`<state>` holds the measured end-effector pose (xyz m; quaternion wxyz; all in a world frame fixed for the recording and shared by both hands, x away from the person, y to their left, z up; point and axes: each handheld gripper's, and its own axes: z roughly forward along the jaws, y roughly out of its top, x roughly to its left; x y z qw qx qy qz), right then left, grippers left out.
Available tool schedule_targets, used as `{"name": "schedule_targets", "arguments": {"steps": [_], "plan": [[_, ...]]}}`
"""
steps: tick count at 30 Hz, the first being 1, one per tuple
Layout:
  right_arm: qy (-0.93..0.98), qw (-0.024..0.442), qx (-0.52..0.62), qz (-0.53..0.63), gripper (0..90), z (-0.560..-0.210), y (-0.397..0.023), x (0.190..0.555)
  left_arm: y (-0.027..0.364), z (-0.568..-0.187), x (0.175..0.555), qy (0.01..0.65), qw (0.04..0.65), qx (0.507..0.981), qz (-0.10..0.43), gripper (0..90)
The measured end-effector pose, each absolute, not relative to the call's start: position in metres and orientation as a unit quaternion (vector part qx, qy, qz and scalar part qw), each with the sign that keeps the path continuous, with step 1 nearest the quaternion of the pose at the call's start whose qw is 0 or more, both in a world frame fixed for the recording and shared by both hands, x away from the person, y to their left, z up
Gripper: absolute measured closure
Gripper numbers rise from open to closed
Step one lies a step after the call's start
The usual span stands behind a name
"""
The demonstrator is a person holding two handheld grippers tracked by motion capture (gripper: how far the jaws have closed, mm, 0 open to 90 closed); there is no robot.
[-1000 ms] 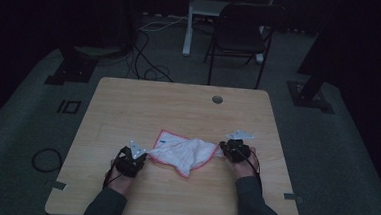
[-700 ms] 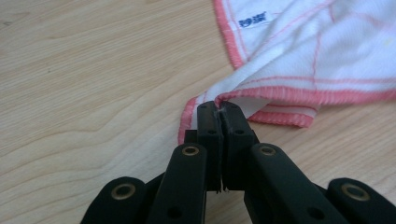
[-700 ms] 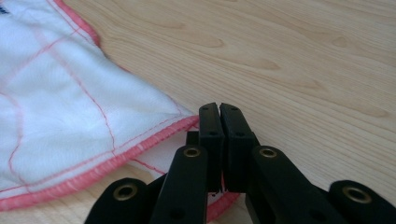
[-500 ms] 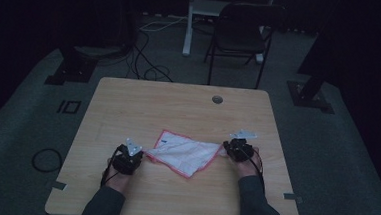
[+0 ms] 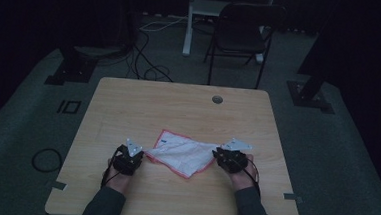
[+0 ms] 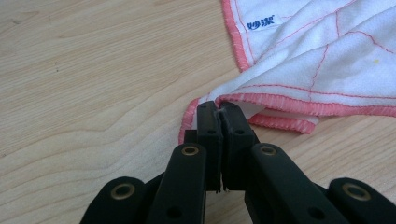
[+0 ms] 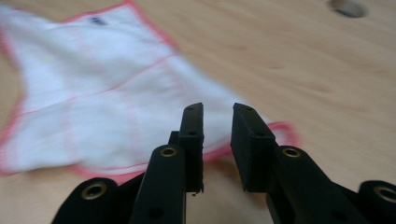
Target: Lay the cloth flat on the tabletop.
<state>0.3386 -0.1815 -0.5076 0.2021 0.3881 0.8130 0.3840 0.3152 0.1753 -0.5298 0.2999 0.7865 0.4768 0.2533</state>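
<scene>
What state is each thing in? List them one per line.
Cloth: lying crumpled on the table, partly folded over, one corner pinched.
Left tool: shut on a cloth corner.
Right tool: open, jaws apart over the cloth's edge.
Chair: upright behind the table.

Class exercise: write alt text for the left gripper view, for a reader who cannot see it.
The left tool, jaws shut, pinches the pink-hemmed corner of a white cloth lying on a pale wooden table. A small blue-lettered label sits near the cloth's far edge.

cloth [image 5: 183,154] on table [image 5: 178,107], between tools
</scene>
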Motion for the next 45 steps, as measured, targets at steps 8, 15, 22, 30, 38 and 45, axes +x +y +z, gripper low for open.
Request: {"name": "schedule_targets", "arguments": {"steps": [8, 15, 22, 30, 38, 45], "plan": [[0.839, 0.165, 0.342, 0.39, 86.3, -0.523, -0.157, 0.312, 0.175, -0.53, 0.315, 0.477, 0.302, 0.786, 0.252, 88.3], [0.871, 0.144, 0.29, 0.368, 86.0, -0.528, -0.136, 0.3, 0.175, -0.53, 0.314, 0.478, 0.305, 0.784, 0.253, 88.2], [0.882, 0.141, 0.275, 0.356, 86.3, -0.533, -0.126, 0.3, 0.174, -0.53, 0.314, 0.477, 0.305, 0.784, 0.253, 88.2], [0.87, 0.143, 0.293, 0.371, 86.1, -0.532, -0.109, 0.321, 0.174, -0.53, 0.314, 0.477, 0.306, 0.784, 0.253, 88.0], [0.856, 0.147, 0.321, 0.378, 79.5, -0.533, -0.101, 0.338, 0.174, -0.529, 0.314, 0.477, 0.308, 0.783, 0.253, 88.0], [0.862, 0.136, 0.322, 0.368, 63.5, -0.538, -0.104, 0.34, 0.174, -0.53, 0.315, 0.478, 0.308, 0.783, 0.252, 87.9]]}}
